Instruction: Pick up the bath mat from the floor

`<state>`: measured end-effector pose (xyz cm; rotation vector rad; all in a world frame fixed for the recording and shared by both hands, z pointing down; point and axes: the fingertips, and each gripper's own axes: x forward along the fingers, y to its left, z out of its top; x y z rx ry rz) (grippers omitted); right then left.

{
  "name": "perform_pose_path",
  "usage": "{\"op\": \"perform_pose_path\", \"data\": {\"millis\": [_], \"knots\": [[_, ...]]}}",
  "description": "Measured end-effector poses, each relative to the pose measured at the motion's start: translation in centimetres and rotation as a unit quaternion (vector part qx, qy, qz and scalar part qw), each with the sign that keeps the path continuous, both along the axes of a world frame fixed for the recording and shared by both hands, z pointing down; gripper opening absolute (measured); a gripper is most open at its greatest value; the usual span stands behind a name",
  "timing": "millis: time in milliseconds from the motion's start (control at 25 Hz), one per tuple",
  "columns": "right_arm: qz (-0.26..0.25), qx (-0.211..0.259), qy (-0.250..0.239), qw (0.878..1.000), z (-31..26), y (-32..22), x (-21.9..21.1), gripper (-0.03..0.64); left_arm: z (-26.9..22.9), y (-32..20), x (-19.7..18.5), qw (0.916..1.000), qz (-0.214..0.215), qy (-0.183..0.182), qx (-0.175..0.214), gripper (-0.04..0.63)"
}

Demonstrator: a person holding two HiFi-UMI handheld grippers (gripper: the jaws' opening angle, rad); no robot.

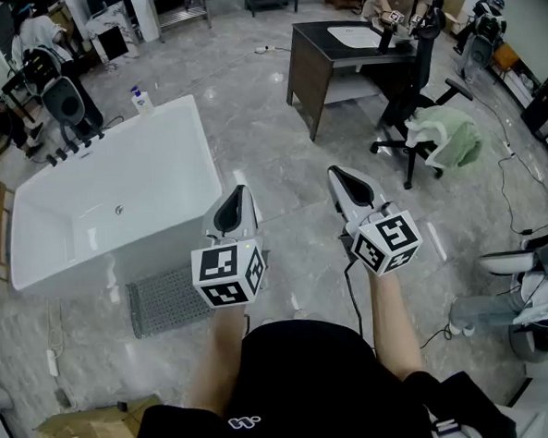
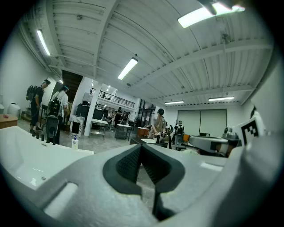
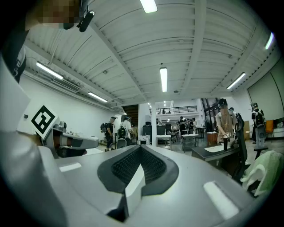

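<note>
The grey bath mat [image 1: 163, 302] lies flat on the tiled floor, in front of the white bathtub [image 1: 106, 200], at the lower left of the head view. My left gripper [image 1: 240, 195] is held at chest height to the right of the mat and well above it, shut with nothing in it. My right gripper [image 1: 336, 174] hangs beside it, also shut and empty. Both point forward and slightly up. In the left gripper view the jaws [image 2: 141, 147] are closed together, and in the right gripper view the jaws [image 3: 140, 148] meet too. Neither gripper view shows the mat.
A dark desk [image 1: 338, 57] and an office chair [image 1: 425, 121] draped with green cloth stand ahead on the right. A soap bottle [image 1: 141, 100] sits by the tub's far corner. Cardboard [image 1: 79, 434] lies at the lower left. People stand at the far left and back.
</note>
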<state>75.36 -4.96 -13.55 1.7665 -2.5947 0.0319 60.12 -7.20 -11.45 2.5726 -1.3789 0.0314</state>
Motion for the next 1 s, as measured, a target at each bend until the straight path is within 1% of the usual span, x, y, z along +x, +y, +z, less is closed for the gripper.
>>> {"op": "perform_pose_path", "data": {"millis": [160, 440, 560, 680, 760, 840, 920, 1000], "knots": [[-0.003, -0.002, 0.002, 1.0, 0.2, -0.1, -0.5, 0.006, 0.1, 0.0, -0.5, 1.0, -0.002, -0.001, -0.001, 0.0], [-0.021, -0.01, 0.0, 1.0, 0.8, -0.5, -1.2, 0.006, 0.9, 0.3, -1.6, 0.9997, -0.02, 0.002, -0.01, 0.0], [-0.04, -0.01, -0.001, 0.999, 0.6, -1.4, -2.1, 0.006, 1.0, 0.1, -3.0, 0.9991, -0.042, 0.001, -0.01, 0.0], [-0.077, -0.002, -0.002, 0.997, 0.1, -2.1, -5.3, 0.006, 0.8, 0.4, -6.8, 0.9964, -0.085, -0.001, -0.008, 0.0], [-0.113, 0.002, -0.002, 0.994, -0.1, -2.6, -8.6, 0.006, 0.6, 0.9, -10.6, 0.9921, -0.125, -0.003, -0.007, 0.0], [-0.154, 0.006, -0.002, 0.988, -0.4, -3.2, -12.2, 0.006, 0.4, 1.4, -14.7, 0.9851, -0.172, -0.005, -0.005, 0.0], [-0.202, 0.013, -0.002, 0.979, -0.8, -3.6, -16.5, 0.006, 0.0, 2.5, -19.4, 0.9742, -0.225, -0.011, 0.0, 0.0], [-0.255, 0.023, 0.0, 0.967, -1.3, -3.5, -21.2, 0.006, -0.2, 4.2, -24.5, 0.9585, -0.284, -0.019, 0.004, 0.0]]}}
